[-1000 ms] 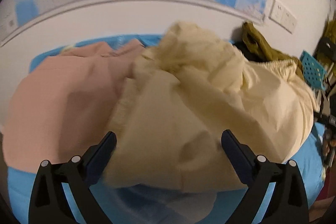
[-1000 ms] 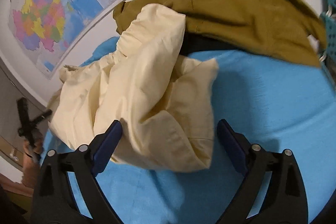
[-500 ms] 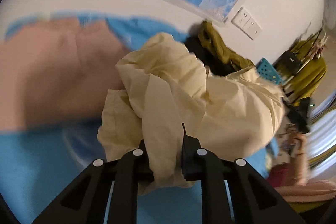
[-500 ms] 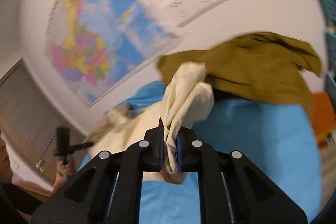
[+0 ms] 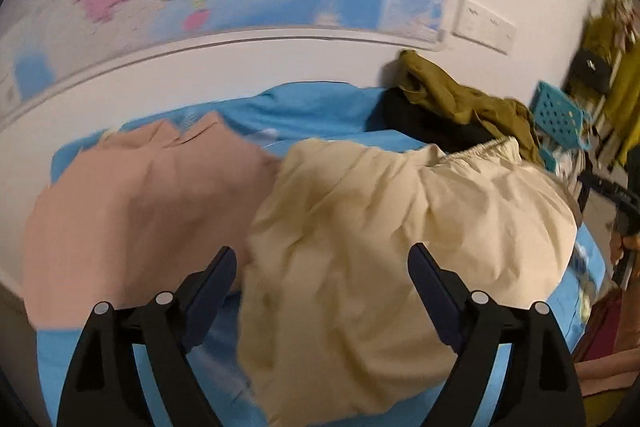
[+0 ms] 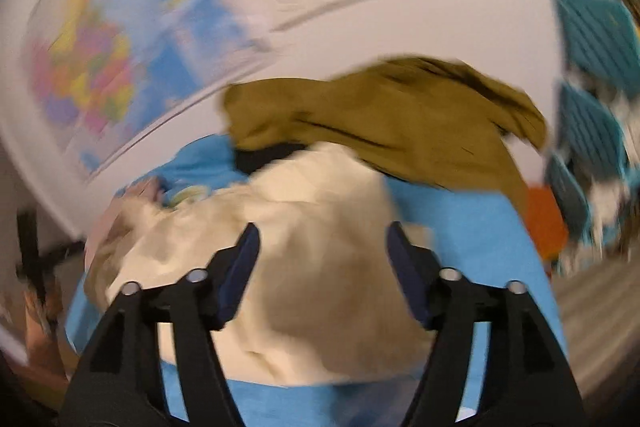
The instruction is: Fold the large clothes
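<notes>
Both hand-held grippers, left (image 5: 322, 273) and right (image 6: 322, 259), have just opened wide, empty; the cream garment (image 5: 380, 247) at frame centre lies crumpled, folding barely begun.

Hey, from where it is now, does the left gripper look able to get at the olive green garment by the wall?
Probably not directly. The left gripper, jaws open, hangs over the cream garment, which is heaped between it and the olive green garment on the far side of the blue sheet. It would likely have to reach across that heap.

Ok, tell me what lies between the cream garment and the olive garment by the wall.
A black garment, partly tucked under the olive garment and behind the cream garment. The left wrist view shows it best.
</notes>
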`<action>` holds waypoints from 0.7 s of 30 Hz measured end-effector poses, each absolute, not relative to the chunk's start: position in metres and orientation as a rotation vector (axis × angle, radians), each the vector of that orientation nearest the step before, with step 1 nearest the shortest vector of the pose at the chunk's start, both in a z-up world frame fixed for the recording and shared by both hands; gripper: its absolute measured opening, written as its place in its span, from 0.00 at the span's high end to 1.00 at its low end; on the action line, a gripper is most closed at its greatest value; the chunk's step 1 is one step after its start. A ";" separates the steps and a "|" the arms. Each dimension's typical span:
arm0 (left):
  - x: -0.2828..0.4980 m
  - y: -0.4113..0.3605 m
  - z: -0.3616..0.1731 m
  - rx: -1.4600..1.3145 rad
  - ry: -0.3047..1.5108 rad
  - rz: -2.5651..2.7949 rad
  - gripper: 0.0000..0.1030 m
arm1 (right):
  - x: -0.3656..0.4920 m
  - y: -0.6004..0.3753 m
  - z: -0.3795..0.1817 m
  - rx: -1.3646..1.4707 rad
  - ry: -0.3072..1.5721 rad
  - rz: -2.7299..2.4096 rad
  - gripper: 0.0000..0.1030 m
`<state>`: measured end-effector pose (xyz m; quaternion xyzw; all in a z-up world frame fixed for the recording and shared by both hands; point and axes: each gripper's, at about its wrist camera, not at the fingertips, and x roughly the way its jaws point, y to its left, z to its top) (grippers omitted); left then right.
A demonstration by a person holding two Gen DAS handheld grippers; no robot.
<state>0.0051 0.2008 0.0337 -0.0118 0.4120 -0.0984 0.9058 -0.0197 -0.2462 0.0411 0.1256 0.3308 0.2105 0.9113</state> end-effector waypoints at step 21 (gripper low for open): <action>0.123 0.171 -0.024 -0.039 1.040 -0.120 0.97 | 0.054 -0.147 0.021 0.052 0.721 0.453 0.98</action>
